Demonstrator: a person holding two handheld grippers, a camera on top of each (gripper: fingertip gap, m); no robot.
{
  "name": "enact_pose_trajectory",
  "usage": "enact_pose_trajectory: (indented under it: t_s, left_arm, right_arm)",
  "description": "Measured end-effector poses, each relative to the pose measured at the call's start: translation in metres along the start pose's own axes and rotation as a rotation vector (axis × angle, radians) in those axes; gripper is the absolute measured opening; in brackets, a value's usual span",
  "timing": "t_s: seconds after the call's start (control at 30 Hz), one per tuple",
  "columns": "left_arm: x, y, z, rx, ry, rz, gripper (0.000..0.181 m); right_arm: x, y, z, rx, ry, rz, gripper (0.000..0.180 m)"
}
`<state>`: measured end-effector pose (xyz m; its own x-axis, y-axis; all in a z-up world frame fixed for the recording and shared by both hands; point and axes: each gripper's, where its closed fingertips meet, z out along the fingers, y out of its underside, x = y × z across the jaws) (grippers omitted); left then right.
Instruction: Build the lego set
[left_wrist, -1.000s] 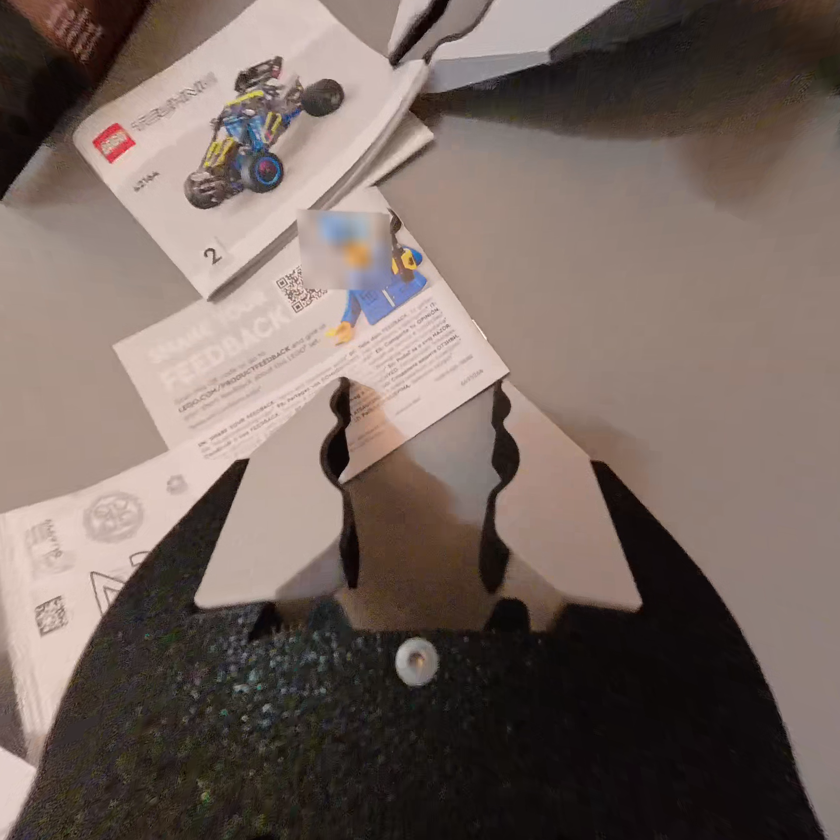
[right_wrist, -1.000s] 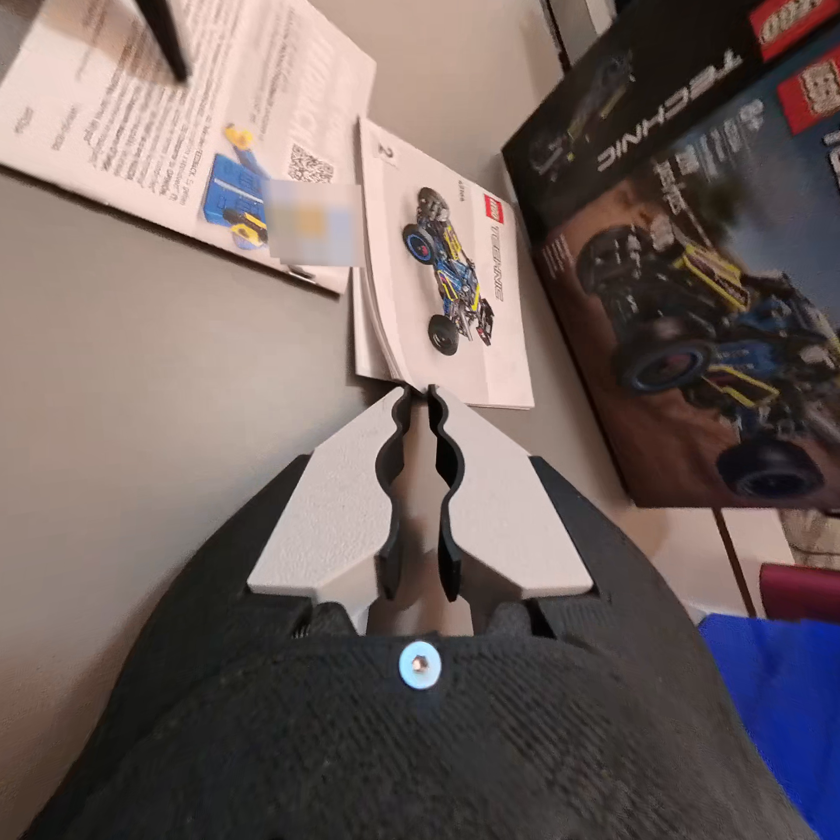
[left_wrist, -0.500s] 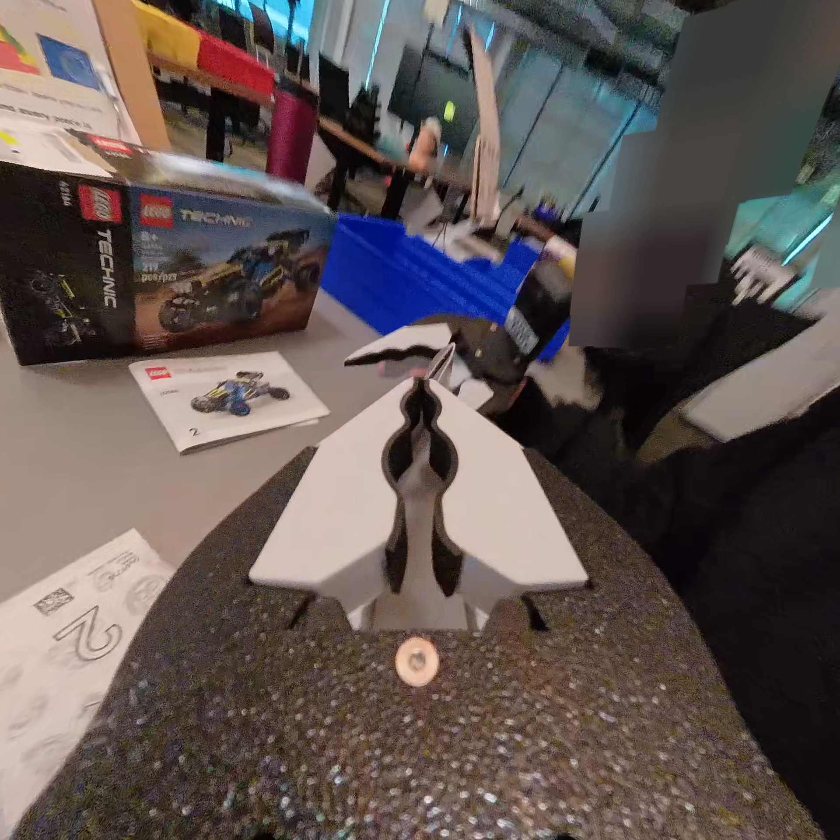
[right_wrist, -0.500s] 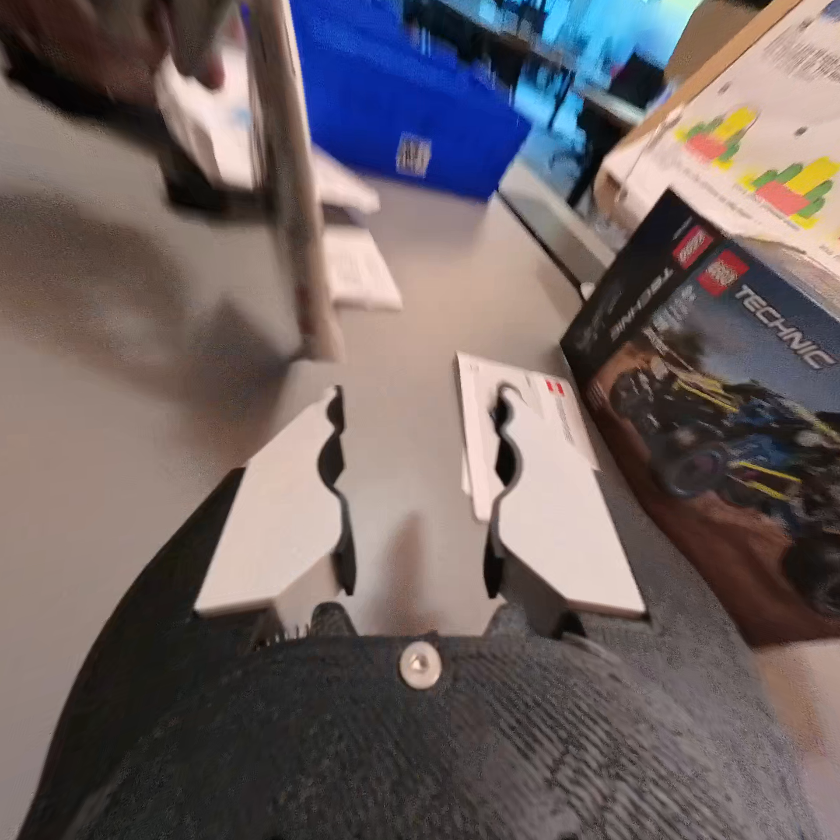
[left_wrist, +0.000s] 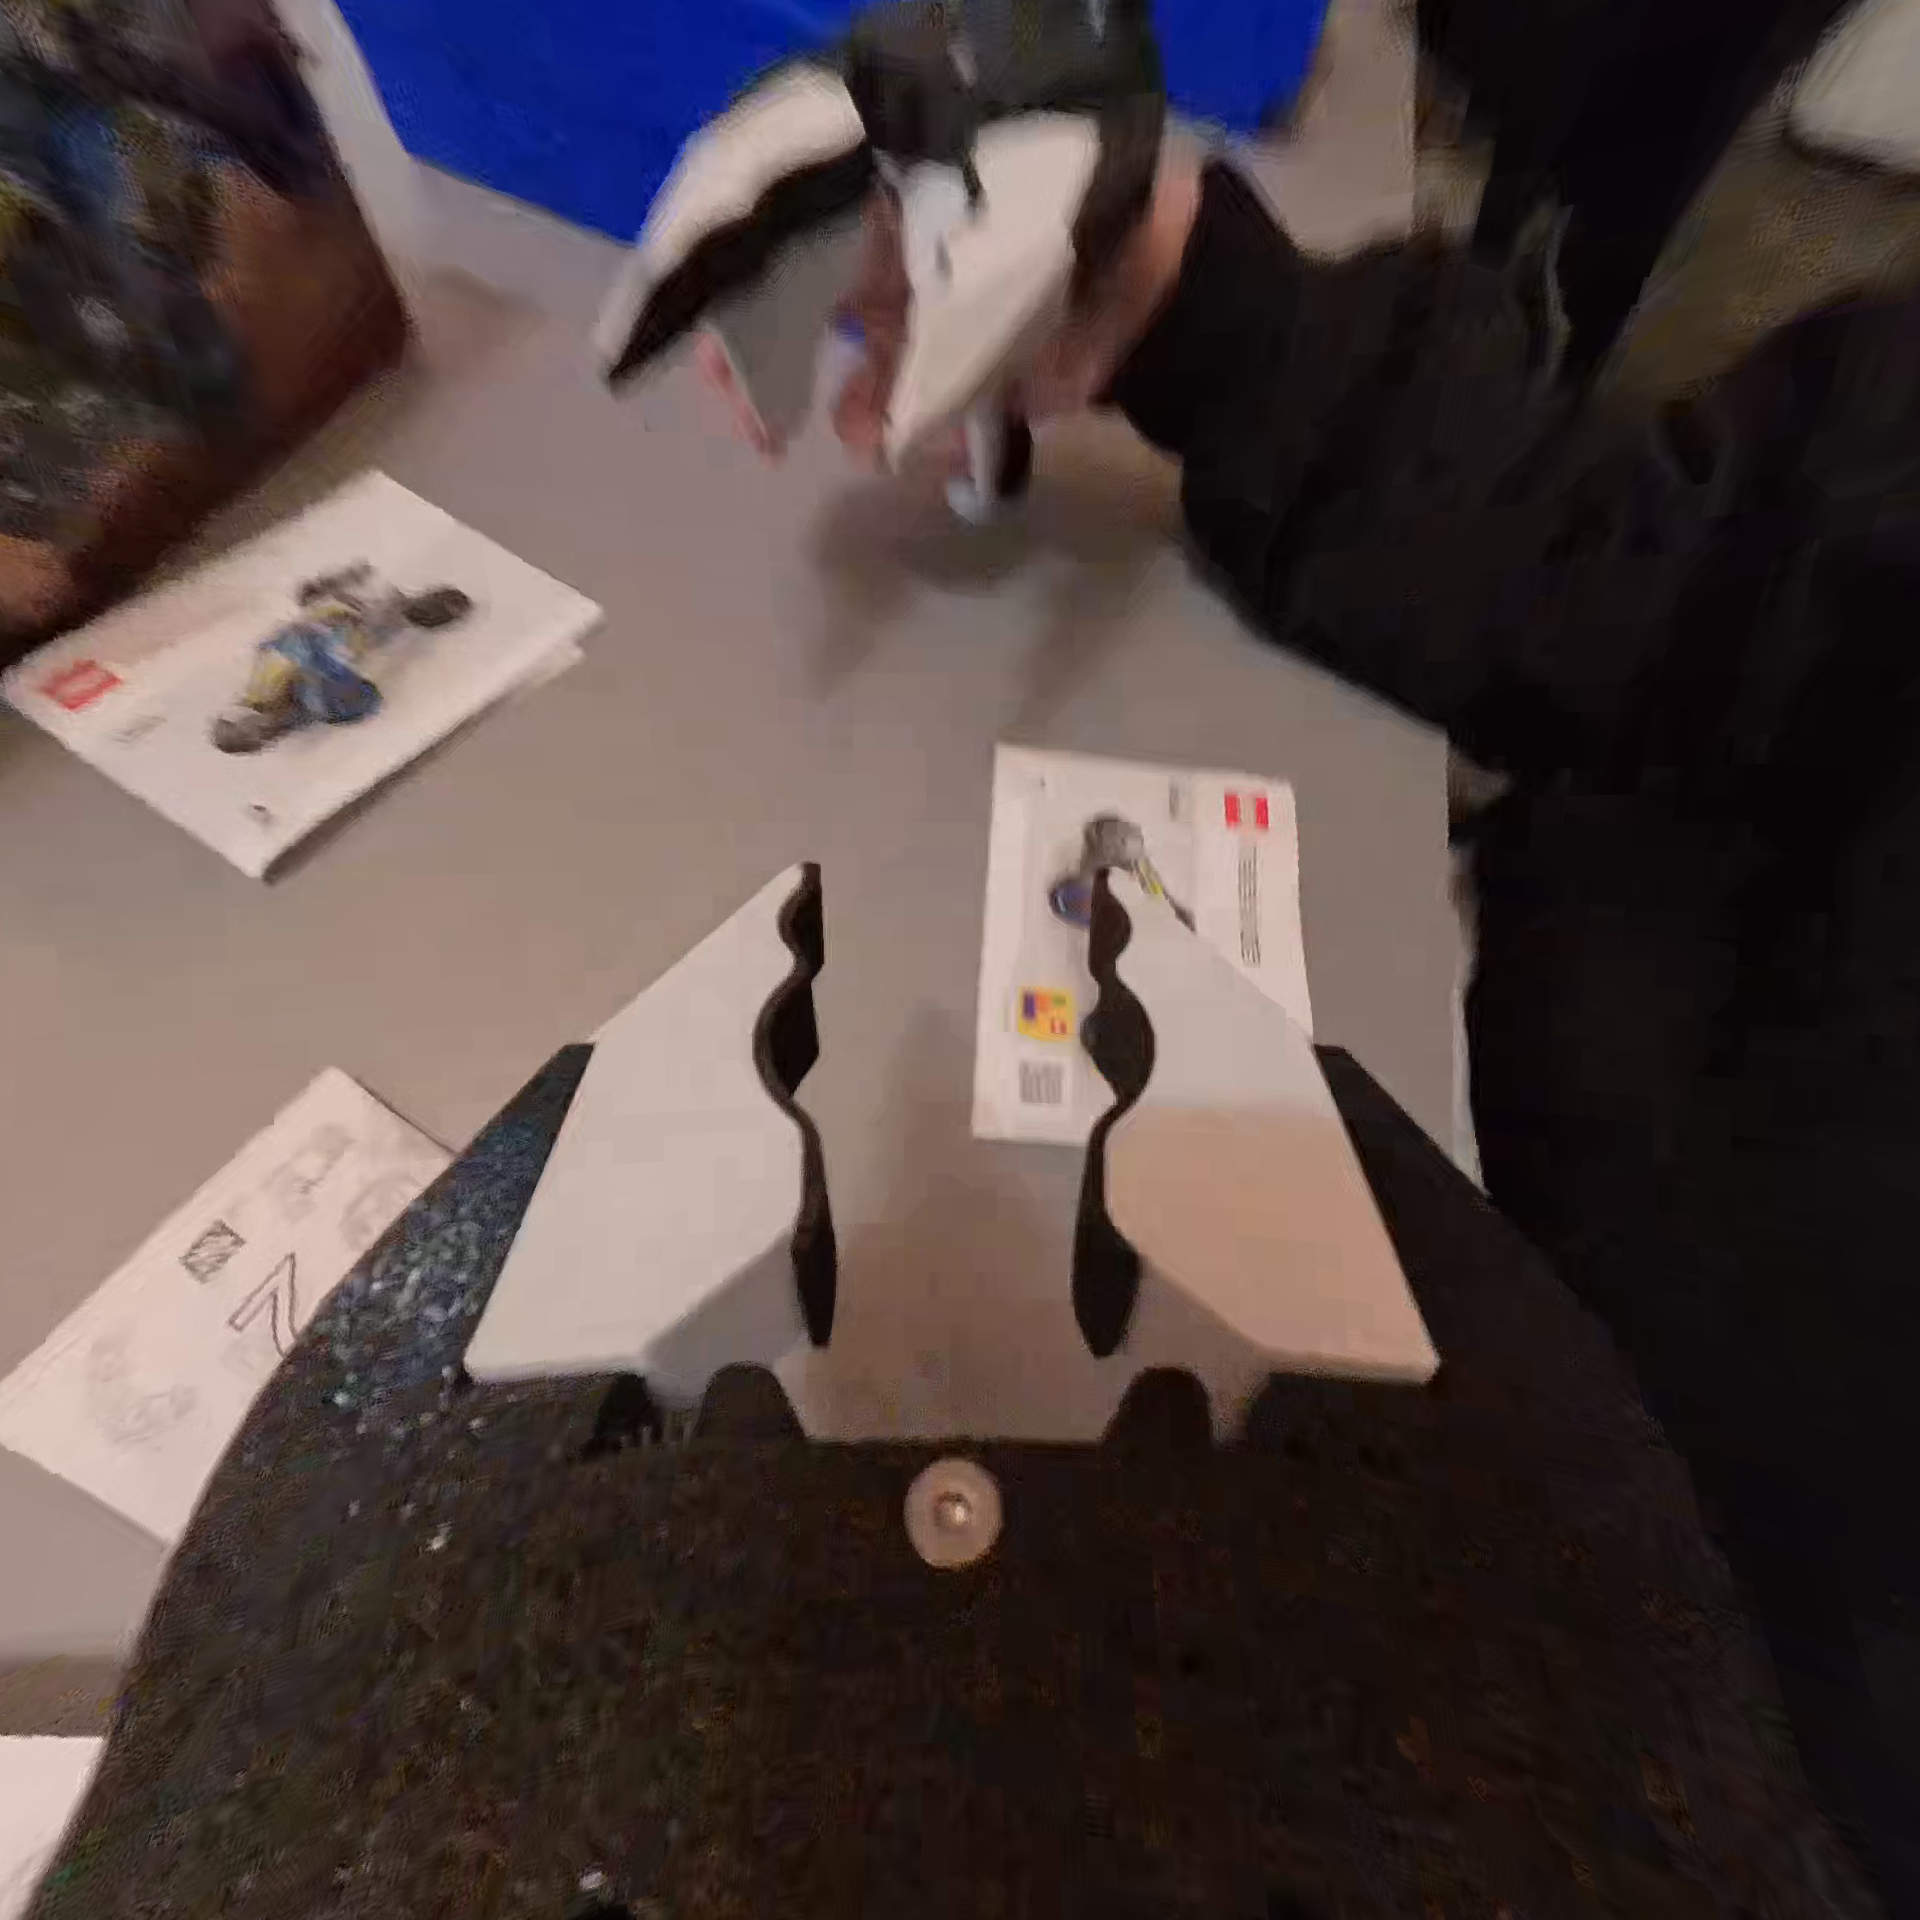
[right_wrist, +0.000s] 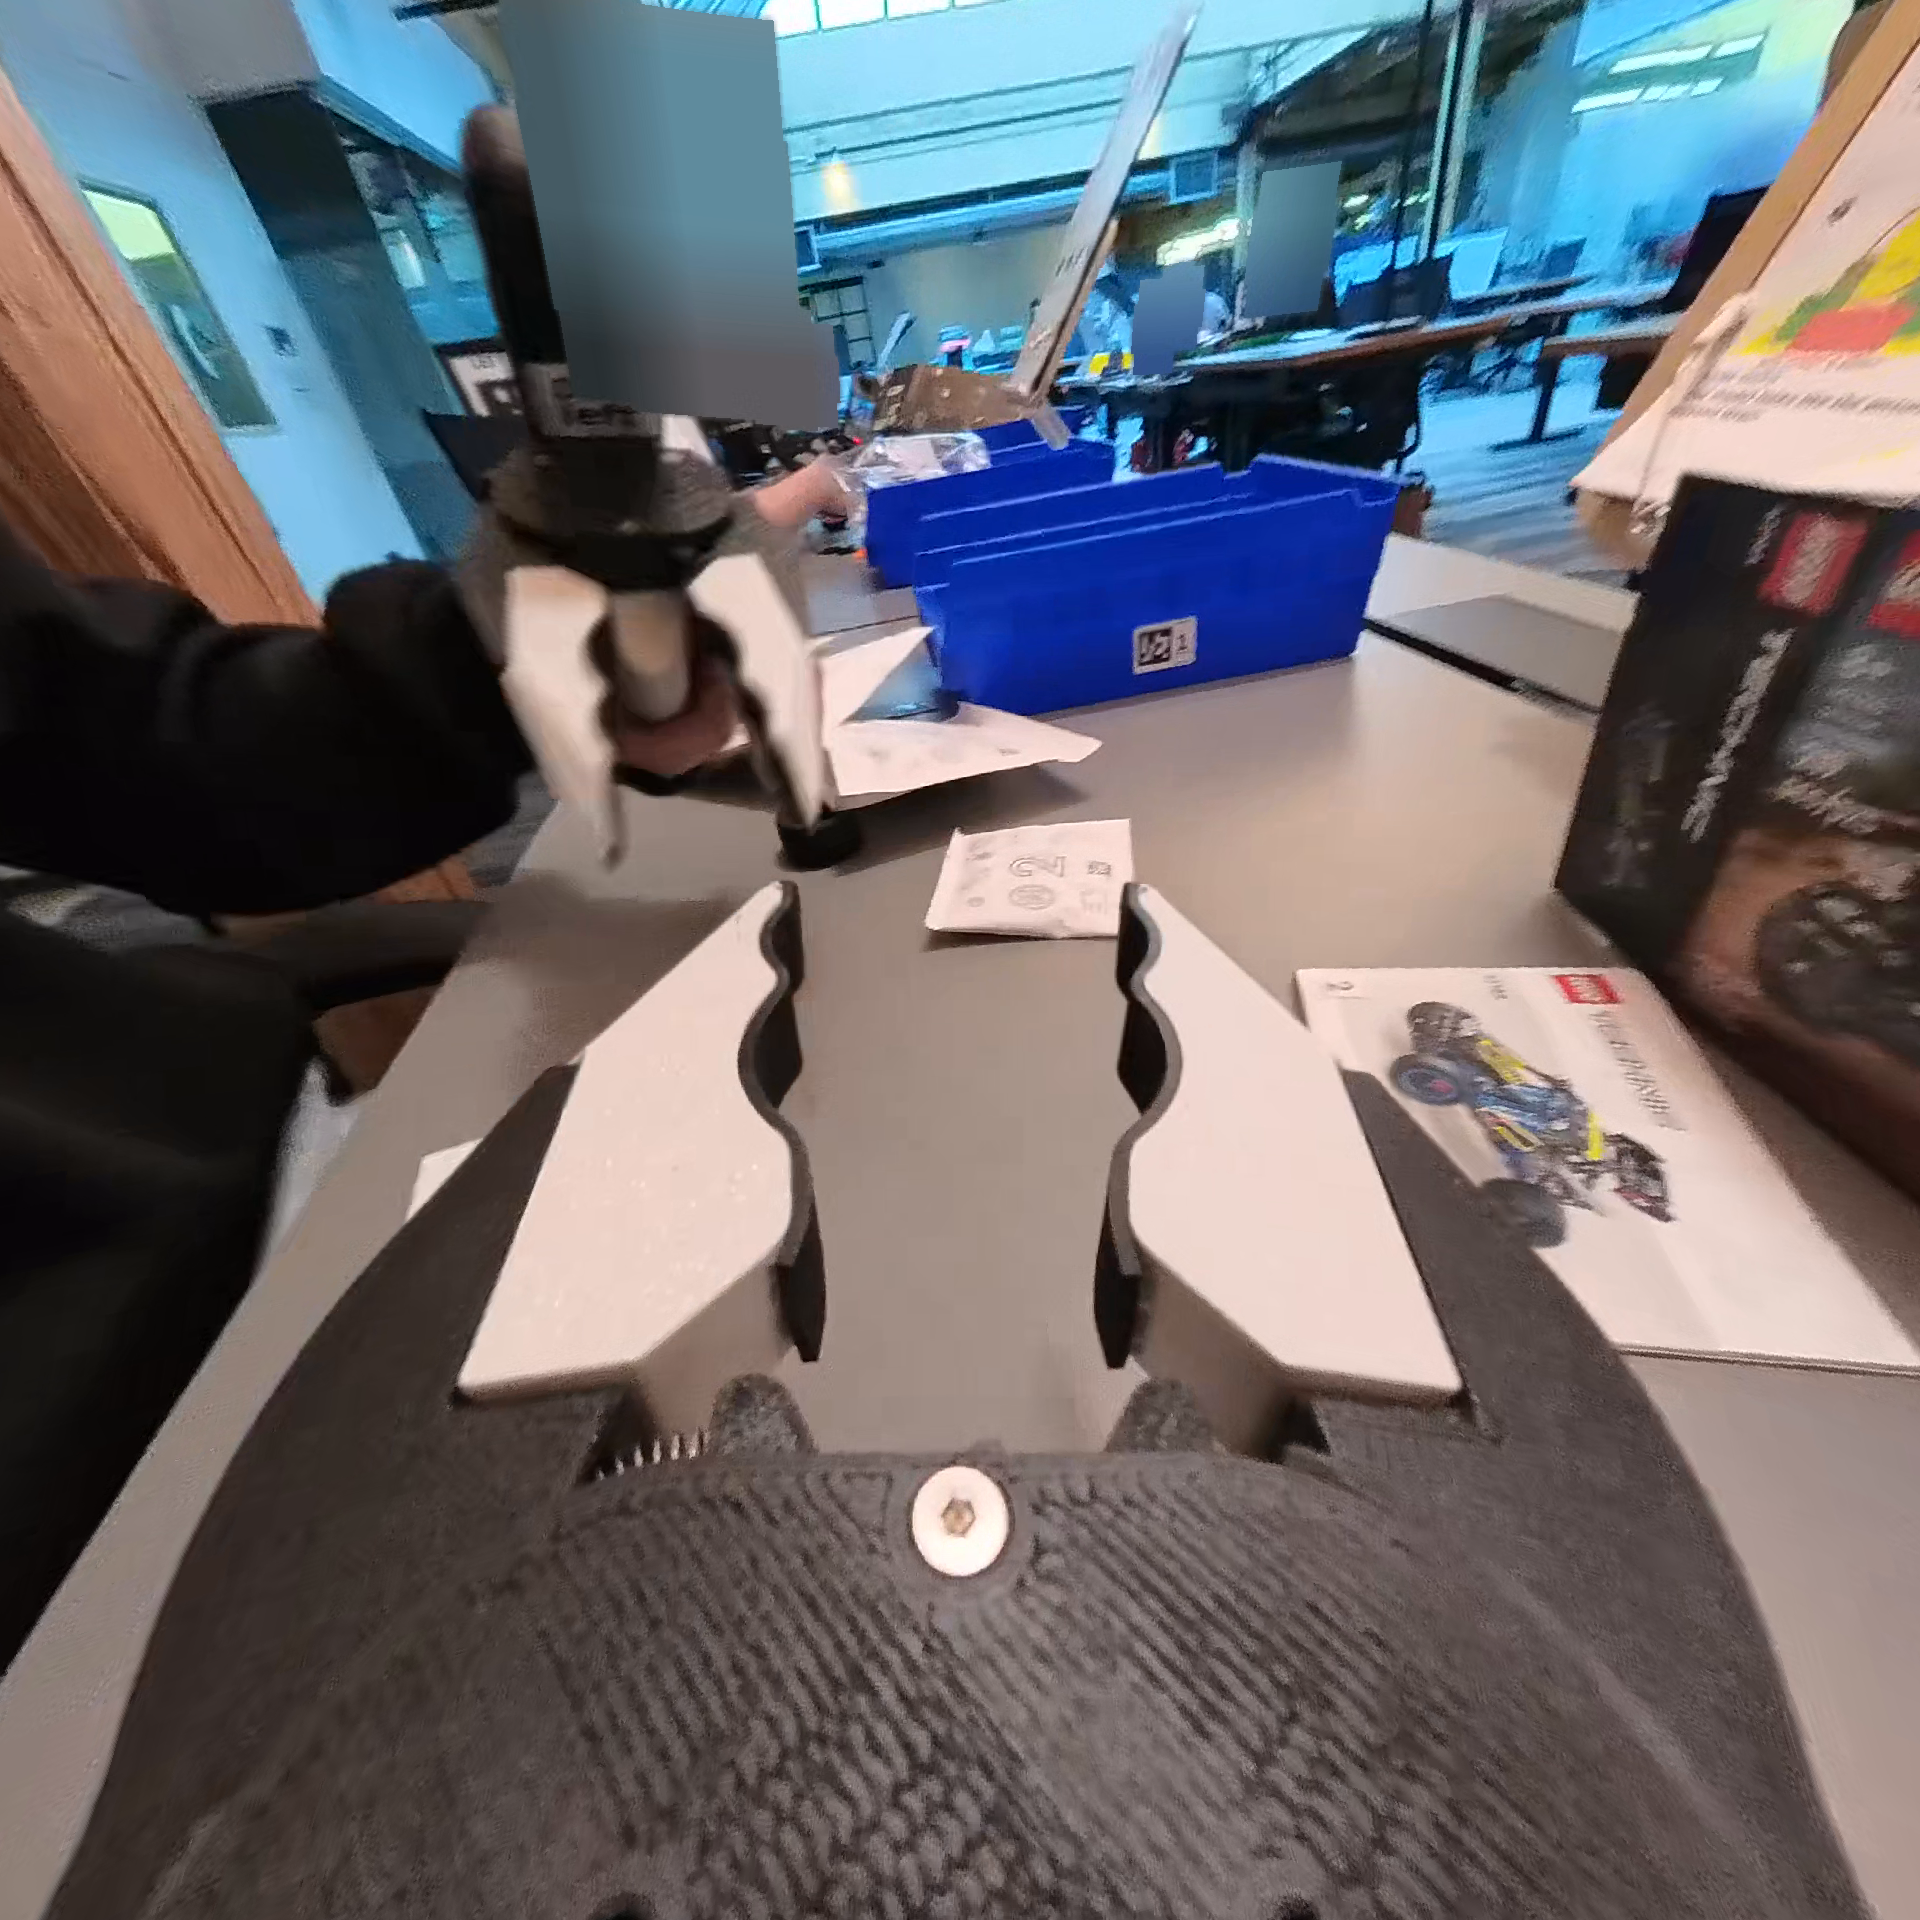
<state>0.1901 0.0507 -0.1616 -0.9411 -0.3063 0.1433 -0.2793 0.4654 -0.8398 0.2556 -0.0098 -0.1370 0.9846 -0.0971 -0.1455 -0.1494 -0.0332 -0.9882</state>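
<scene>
Here, left claw (left_wrist: 951, 904) and right claw (right_wrist: 956, 914) both spread empty, scalloped white fingers, smooth grey table (right_wrist: 1299, 790), glossy booklet (right_wrist: 1621, 1174)

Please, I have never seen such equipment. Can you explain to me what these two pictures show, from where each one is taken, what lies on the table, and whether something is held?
There is no robot here. A person holds a two-finger gripper in each hand, and each gripper carries a camera looking forward along its fingers.

The left wrist view shows the left gripper, its jaws apart and empty. The right wrist view shows the right gripper, also apart and empty; farther off it shows the left gripper too, with the person's hand on its handle.

On the grey table lie an instruction booklet with a buggy on its cover, a paper parts bag, and a smaller booklet. The set's box stands at the right, and blue bins stand behind.

No bricks are out yet, so building has not begun.
</scene>
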Motion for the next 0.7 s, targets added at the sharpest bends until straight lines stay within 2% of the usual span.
enact_pose_trajectory:
  t_s: [0.1,0.2,0.23,0.33,0.4,0.5,0.57,0.63,0.7]
  left_arm:
    - [0.006,0.055,0.017,-0.347,-0.077,0.127,0.055]
    - [0.021,0.091,0.035,-0.459,-0.065,0.083,0.043]
    - [0.023,0.089,0.037,-0.418,-0.08,0.047,0.034]
    - [0.036,0.087,0.043,-0.352,-0.128,-0.118,0.02]
    - [0.049,0.08,0.055,-0.269,-0.155,-0.216,0.019]
    - [0.08,0.074,0.069,-0.222,-0.095,-0.199,0.017]
    - [0.06,0.062,0.064,-0.165,-0.21,-0.09,0.019]
    - [0.018,0.039,0.052,-0.108,-0.357,0.018,0.015]
    - [-0.028,0.021,0.048,-0.129,-0.443,0.037,0.019]
  right_arm:
    - [0.001,-0.004,-0.001,0.0,0.046,-0.069,0.06]
    - [-0.008,0.004,0.003,-0.068,0.023,-0.131,0.056]
    - [-0.009,0.007,0.004,-0.086,0.029,-0.155,0.056]
    - [0.001,0.013,-0.001,-0.126,0.096,-0.181,0.055]
    - [0.008,0.006,-0.008,-0.106,0.155,-0.151,0.053]
    - [0.006,0.0,-0.025,-0.185,0.266,-0.087,0.051]
    - [-0.018,0.01,-0.038,-0.324,0.277,-0.073,0.049]
    - [-0.044,0.031,-0.054,-0.5,0.337,-0.057,0.044]
    - [-0.078,0.061,-0.069,-0.667,0.369,-0.048,0.04]
